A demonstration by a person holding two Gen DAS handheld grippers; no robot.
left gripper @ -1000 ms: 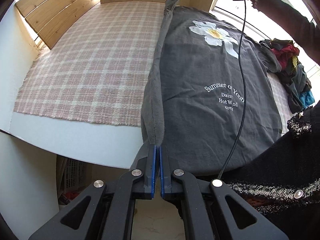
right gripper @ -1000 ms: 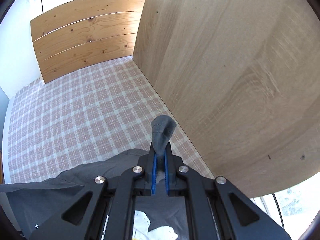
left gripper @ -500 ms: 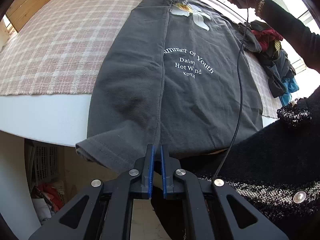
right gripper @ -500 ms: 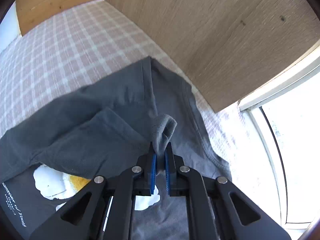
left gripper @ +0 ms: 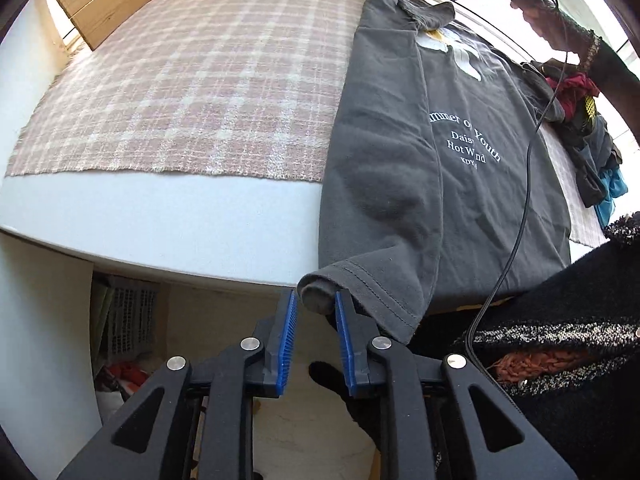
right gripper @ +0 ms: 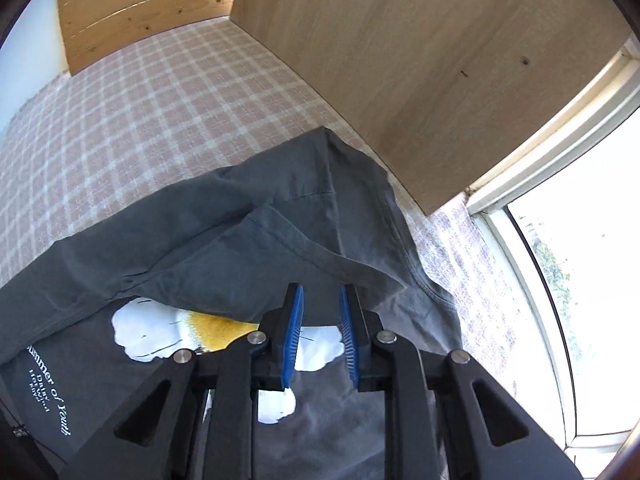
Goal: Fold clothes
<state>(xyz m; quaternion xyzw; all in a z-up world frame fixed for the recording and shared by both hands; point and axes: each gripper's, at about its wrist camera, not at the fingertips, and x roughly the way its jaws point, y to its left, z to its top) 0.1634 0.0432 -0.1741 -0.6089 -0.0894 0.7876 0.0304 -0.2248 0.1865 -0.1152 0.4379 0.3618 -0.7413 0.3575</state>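
Plaid cloth (left gripper: 192, 80) covers the desk (left gripper: 160, 220), with one side fold of the dark T-shirt (left gripper: 460, 152) laid down.
Left gripper (left gripper: 316, 308) has its jaws apart, the hem corner loose between them; right gripper (right gripper: 320, 320) jaws are apart above the sleeve folded over the daisy print (right gripper: 160, 332). I judge the other side and the cross folds remain, as does the clothes pile (left gripper: 580, 128).
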